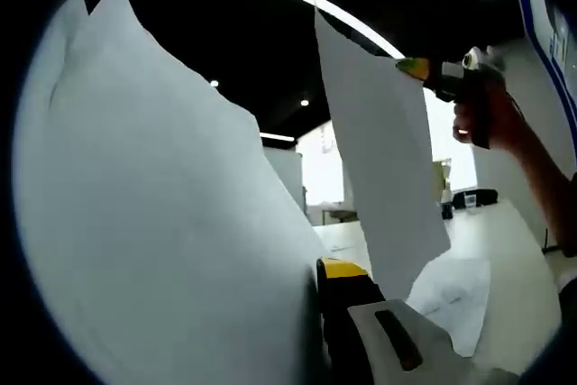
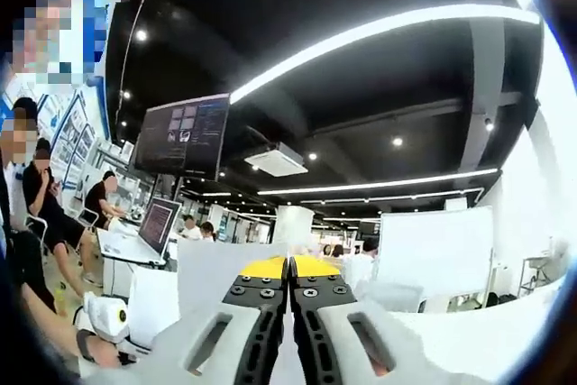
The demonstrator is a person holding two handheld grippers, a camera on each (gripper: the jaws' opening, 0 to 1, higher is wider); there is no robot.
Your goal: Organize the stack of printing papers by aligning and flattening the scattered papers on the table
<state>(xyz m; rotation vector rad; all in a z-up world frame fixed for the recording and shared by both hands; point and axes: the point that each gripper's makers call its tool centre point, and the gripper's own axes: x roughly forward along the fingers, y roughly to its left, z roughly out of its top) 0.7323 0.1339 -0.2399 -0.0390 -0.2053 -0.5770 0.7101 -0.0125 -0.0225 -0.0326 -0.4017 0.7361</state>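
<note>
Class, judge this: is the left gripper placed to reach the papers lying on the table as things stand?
Probably not: the left gripper is raised with a large sheet across its view; the papers on the table lie beyond it.

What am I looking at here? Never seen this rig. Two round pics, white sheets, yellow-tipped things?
No robot here: a person holds a two-jaw gripper in each hand, and a fisheye camera rides on each, looking along its jaws.

In the left gripper view, the left gripper rises from the bottom, its jaws closed on a large sheet of paper held up close to the lens. At upper right the person's hand holds the right gripper, which pinches a second sheet hanging down. More papers lie on the white table.

In the right gripper view, the right gripper points up toward the office ceiling, jaws closed on that second sheet's edge.
</note>
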